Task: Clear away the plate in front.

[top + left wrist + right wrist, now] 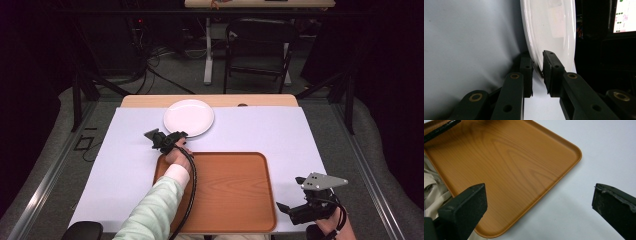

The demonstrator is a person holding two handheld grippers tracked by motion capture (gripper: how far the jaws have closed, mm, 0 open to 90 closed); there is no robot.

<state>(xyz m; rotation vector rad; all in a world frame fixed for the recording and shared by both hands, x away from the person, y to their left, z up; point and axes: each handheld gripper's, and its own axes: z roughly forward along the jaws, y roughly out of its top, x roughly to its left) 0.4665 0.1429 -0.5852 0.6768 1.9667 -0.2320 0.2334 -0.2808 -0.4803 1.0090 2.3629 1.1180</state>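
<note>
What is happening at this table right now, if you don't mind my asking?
A person works with two hand-held grippers. The left gripper has its jaws on either side of the near rim of a round white plate, which sits on the pale sheet beyond a bare rectangular wooden tray. The right gripper hangs open beside the tray's right edge, holding nothing.

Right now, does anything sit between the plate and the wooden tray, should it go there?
Nothing visible does. The left gripper has its jaws around the white plate's near rim, and the wooden tray lies bare just behind it; only the person's forearm crosses its left edge.
</note>
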